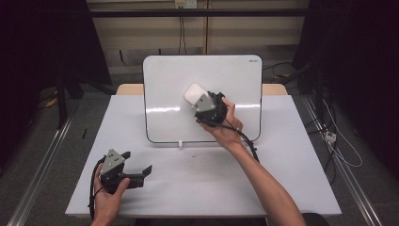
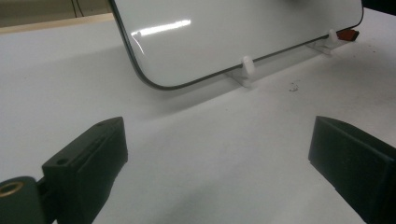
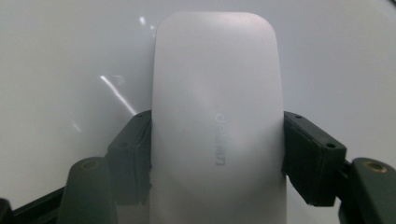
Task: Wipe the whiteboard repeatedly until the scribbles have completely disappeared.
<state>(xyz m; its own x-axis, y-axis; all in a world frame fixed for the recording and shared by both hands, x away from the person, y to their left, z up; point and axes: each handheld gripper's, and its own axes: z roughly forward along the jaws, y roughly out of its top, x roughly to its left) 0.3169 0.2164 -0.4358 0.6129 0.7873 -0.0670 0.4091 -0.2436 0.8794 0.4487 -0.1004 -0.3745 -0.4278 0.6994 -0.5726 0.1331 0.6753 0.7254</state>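
Fingers: right gripper (image 1: 203, 104) clamps a white rounded plastic eraser block (image 3: 217, 126) by its 2 long sides, held against the glossy white whiteboard (image 1: 164, 84) at table 12 o'clock; left gripper (image 1: 136, 165) gapes empty at 7 o'clock.
Risk: smooth casing likely to slide from the pads; hard pressure could tip the board off its small white clips (image 2: 247, 65).
Surface: matte white table (image 1: 282, 179).
Room: dim, cables at 3 o'clock.

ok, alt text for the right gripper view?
The right claw is shut on a white eraser, one black jaw on each long side, held against a glossy whiteboard that shows faint glare streaks.
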